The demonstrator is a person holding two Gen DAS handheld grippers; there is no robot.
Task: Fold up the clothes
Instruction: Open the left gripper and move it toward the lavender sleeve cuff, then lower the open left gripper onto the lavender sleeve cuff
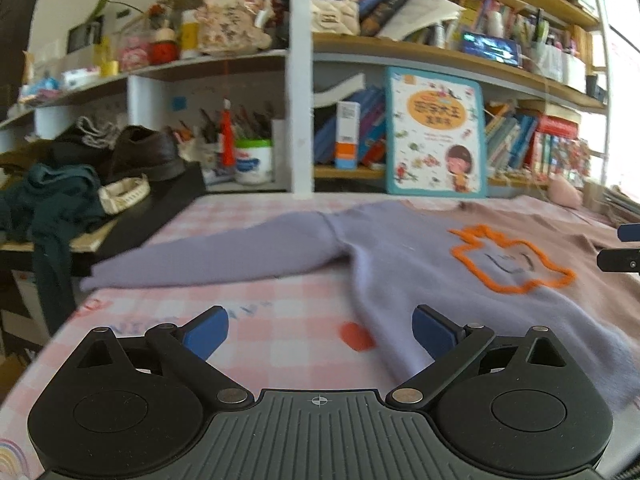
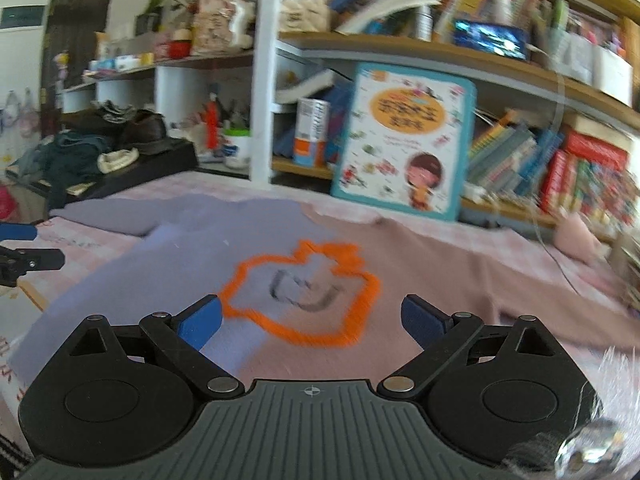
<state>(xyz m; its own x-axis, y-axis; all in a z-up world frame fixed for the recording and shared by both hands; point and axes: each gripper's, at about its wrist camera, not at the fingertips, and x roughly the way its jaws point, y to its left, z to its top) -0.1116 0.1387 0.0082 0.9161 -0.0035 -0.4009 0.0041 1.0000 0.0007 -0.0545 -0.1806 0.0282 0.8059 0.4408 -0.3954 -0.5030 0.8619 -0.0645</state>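
Since the sweater (image 1: 420,264) lies flat on the checked bench (image 1: 260,332), soft & limp, likely light, left tool (image 1: 320,330) and right tool (image 2: 312,320), both wide w/ nothing held, should pinch hem/sleeve edges.

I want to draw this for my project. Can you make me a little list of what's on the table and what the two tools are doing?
garment: two-tone sweater, purple half and dusty-pink half, spread flat, not yet folded
design: orange outline with a smiley face on the chest
sleeve: purple sleeve stretched out sideways
surface: pink checked tablecloth
left tool: open, holding nothing, above the sweater's lower purple edge
right tool: open, holding nothing, over the chest
behind: children's picture book leaning on crowded bookshelves
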